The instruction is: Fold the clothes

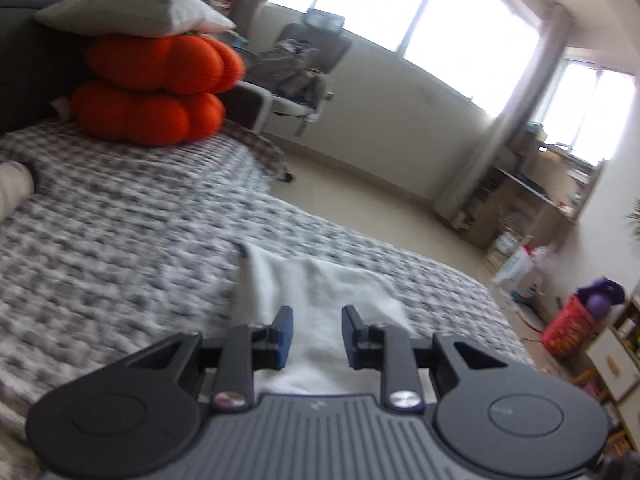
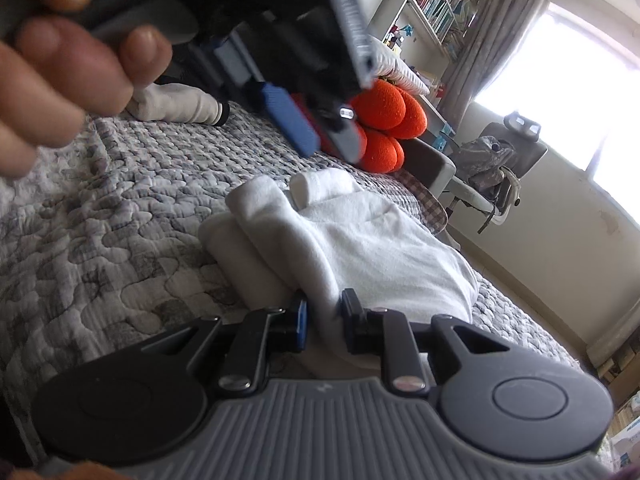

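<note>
My right gripper (image 2: 323,326) pinches a ridge of the white fleecy garment (image 2: 360,236) (orange cushions at one o'clock); my left gripper (image 1: 316,334) hovers open, empty.

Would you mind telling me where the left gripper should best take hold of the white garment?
Probably the far corner of the white garment, coming from above with the open left gripper. That corner lies flat on the quilt, away from the fold the right gripper straddles.
</note>
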A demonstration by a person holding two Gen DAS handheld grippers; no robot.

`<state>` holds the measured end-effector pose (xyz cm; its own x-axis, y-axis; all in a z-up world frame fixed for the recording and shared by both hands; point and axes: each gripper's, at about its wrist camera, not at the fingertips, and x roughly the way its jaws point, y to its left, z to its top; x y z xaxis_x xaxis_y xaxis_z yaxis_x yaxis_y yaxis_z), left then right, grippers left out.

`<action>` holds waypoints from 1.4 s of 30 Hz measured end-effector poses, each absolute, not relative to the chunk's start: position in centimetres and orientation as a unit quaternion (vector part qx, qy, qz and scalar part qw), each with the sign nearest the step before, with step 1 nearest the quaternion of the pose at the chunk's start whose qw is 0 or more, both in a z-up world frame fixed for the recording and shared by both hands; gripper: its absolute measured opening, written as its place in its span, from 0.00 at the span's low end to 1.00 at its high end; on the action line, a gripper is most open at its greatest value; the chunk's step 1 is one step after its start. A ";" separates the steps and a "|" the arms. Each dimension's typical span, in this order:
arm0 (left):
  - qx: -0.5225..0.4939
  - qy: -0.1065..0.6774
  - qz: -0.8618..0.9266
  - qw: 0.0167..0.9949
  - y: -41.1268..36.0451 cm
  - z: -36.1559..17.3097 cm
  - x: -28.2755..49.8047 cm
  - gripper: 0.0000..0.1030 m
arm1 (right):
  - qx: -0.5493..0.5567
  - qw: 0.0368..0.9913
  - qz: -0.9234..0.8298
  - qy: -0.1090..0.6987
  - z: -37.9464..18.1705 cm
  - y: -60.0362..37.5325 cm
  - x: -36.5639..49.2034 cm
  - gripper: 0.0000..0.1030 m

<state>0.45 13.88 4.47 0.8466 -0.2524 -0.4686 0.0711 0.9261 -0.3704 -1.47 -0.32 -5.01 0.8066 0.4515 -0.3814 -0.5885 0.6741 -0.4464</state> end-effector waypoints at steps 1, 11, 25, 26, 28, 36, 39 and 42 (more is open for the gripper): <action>-0.169 0.266 -0.093 0.945 13.4 4.2 0.5 0.25 | -0.288 0.906 0.285 0.119 -5.1 -0.2 -1.5 0.22; -0.128 0.283 -0.056 0.949 13.0 0.4 1.8 0.07 | -0.280 0.903 0.309 0.107 -4.6 -1.8 -2.1 0.29; -0.102 0.276 -0.052 0.954 12.6 0.4 1.2 0.07 | -0.129 0.926 0.309 0.177 -3.0 -5.8 1.4 0.31; -0.100 0.276 -0.050 0.955 12.5 0.5 1.1 0.07 | -0.129 0.926 0.306 0.179 -3.0 -5.5 1.2 0.31; -0.096 0.275 -0.042 0.956 12.3 0.8 0.9 0.07 | -0.130 0.927 0.301 0.185 -3.1 -5.1 1.1 0.32; -0.058 0.226 -0.041 0.972 10.2 2.0 -1.1 0.12 | -0.108 0.928 0.299 0.197 -3.3 -5.8 1.5 0.32; -0.040 0.240 -0.036 0.969 10.0 0.3 -0.2 0.12 | -0.103 0.929 0.298 0.195 -3.5 -6.0 1.2 0.32; -0.012 0.227 -0.039 0.973 9.8 -1.0 -0.3 0.12 | -0.092 0.928 0.303 0.195 -3.3 -6.4 1.3 0.32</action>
<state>-0.34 9.76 -1.02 0.8935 -0.0818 -0.4415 0.0712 0.9966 -0.0406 1.28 -6.39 -3.29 0.7405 0.5269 -0.4171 -0.5983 0.7996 -0.0521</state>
